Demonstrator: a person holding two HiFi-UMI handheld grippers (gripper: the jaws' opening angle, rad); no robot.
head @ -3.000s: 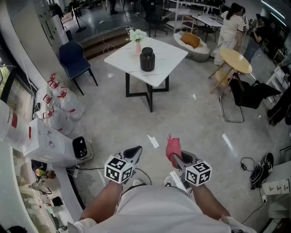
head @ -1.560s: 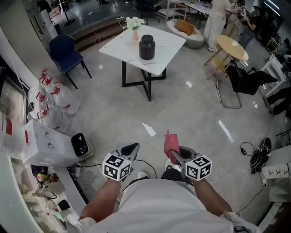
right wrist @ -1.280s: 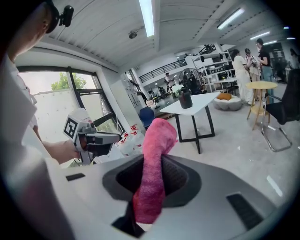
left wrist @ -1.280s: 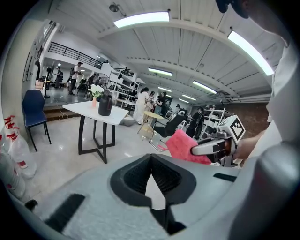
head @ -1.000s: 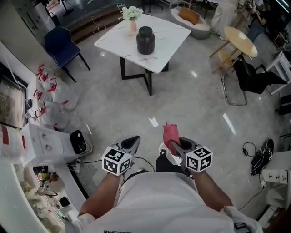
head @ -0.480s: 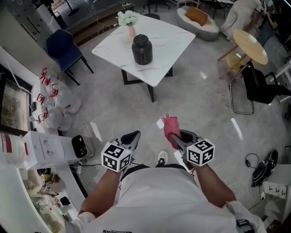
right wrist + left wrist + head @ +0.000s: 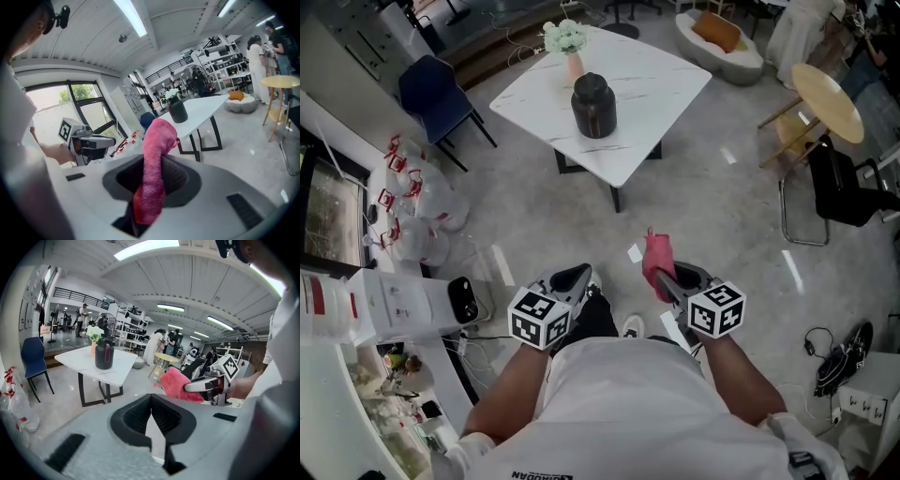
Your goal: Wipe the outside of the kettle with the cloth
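A dark kettle stands on a white marble table, well ahead of me; it also shows as a dark kettle in the left gripper view and a small kettle in the right gripper view. My right gripper is shut on a pink cloth, which sticks up from its jaws as a folded pink cloth. My left gripper is shut with nothing in it, its jaws meeting in a thin line. Both are held over the floor, far short of the table.
A vase of white flowers stands behind the kettle. A blue chair and filled plastic bags are at the left, a white box nearer. A round wooden table and black chair stand at the right. People stand at the far end of the room.
The table and kettle have drawn closer and lower in the head view as I walk toward them. Both grippers keep their hold and their place before my body.
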